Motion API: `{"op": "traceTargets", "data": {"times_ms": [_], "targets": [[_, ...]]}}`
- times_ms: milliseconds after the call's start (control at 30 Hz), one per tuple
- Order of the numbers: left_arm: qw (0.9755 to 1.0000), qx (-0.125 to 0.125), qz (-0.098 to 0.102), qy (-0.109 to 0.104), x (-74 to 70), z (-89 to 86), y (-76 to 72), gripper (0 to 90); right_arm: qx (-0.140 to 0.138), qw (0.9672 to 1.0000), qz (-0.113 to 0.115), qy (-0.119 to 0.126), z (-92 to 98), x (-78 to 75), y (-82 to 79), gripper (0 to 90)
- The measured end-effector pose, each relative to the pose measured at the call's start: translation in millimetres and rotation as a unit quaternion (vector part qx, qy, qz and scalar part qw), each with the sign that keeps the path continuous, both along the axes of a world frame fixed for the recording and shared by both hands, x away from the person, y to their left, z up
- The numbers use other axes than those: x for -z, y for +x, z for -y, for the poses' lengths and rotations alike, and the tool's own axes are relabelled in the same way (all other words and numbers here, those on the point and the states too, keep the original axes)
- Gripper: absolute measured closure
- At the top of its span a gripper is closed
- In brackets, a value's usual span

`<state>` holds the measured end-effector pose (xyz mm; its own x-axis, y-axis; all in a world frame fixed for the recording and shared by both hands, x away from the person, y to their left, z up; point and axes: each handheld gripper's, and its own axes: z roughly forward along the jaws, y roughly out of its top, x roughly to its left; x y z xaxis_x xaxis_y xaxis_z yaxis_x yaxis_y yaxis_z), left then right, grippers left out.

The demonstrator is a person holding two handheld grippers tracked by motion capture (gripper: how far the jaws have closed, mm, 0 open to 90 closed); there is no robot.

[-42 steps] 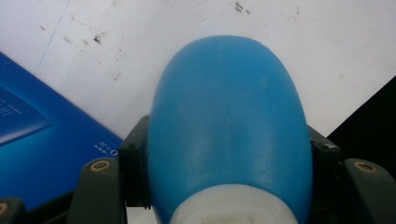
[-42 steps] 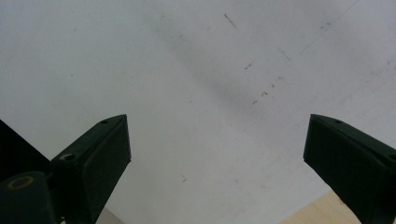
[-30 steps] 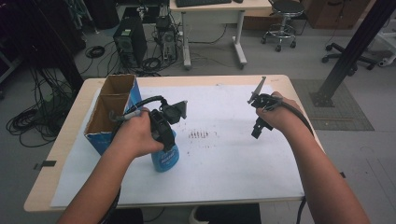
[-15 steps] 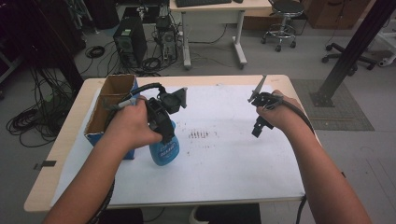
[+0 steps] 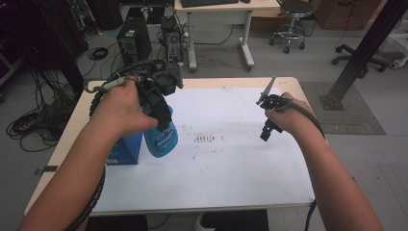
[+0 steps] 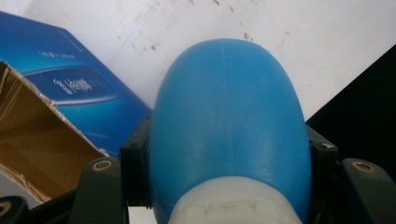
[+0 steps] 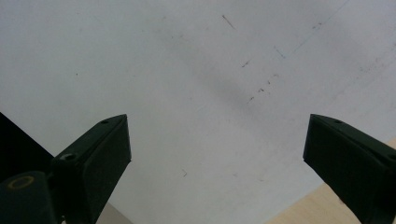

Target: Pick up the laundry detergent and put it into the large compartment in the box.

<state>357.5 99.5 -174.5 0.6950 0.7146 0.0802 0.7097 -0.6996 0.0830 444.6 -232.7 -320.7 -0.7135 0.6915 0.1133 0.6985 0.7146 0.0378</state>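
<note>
From the high view, the left gripper [image 5: 161, 108] pinches the blue spray bottle [image 5: 160, 137] by its upper part, the bottle hanging upright just beside the blue box [image 5: 126, 150] at the left of the table [image 5: 202, 83]. The person's left hand covers most of the gripper (the bottle's neck is lost behind it). The right gripper [image 5: 266, 131] hovers over the white sheet [image 5: 216, 173] on the right, well apart from the bottle. Behind the table stand a desk, computer towers, cables and a stool.

In the left gripper view, the bottle [image 6: 229, 126] sits squarely between both jaws, pressed on each side; the box [image 6: 70, 98] lies to its left, its torn cardboard flap cut off.

In the right gripper view, the jaws stand spread wide over the smudged sheet [image 7: 187, 70], nothing between them.
</note>
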Motion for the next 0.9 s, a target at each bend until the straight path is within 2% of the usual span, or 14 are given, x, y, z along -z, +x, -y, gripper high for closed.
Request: {"op": "traceTargets", "data": {"times_ms": [200, 233, 400, 433, 533, 600, 700, 900], "targets": [[0.9998, -0.016, 0.007, -0.002, -15.2, -5.4, 3.6, 37.8, -0.003, 1.0, -0.001, -0.003, -1.9, 0.9, 0.4, 7.3], [0.9995, -0.028, 0.013, -0.007, -20.1, -7.2, 4.1, 37.8, -0.001, 1.0, -0.001, -0.003, -2.5, 1.0, 0.3, 7.4], [0.9987, -0.046, 0.016, -0.016, -28.7, -12.7, 6.6, 37.8, -0.003, 1.0, -0.002, -0.003, -4.0, 1.3, 0.8, 7.3], [0.998, -0.057, 0.015, -0.022, -33.0, -16.7, 8.3, 37.8, -0.003, 1.0, -0.002, -0.002, -4.5, 1.0, 0.7, 7.4], [0.9971, -0.067, 0.017, -0.03, -37.9, -21.5, 10.0, 37.8, -0.004, 1.0, -0.001, -0.003, -4.9, 0.5, 1.0, 7.4], [0.9955, -0.085, 0.019, -0.038, -44.7, -27.3, 11.5, 37.8, -0.002, 1.0, -0.002, -0.003, -5.4, 0.6, 1.0, 7.4], [0.9944, -0.095, 0.02, -0.042, -49.6, -31.0, 12.8, 37.8, -0.002, 1.0, -0.003, -0.003, -6.1, 0.5, 1.1, 7.4], [0.9906, -0.128, 0.021, -0.041, -64.5, -40.5, 16.4, 37.8, -0.007, 1.0, -0.002, -0.005, -8.7, -0.5, 2.0, 7.4]]}}
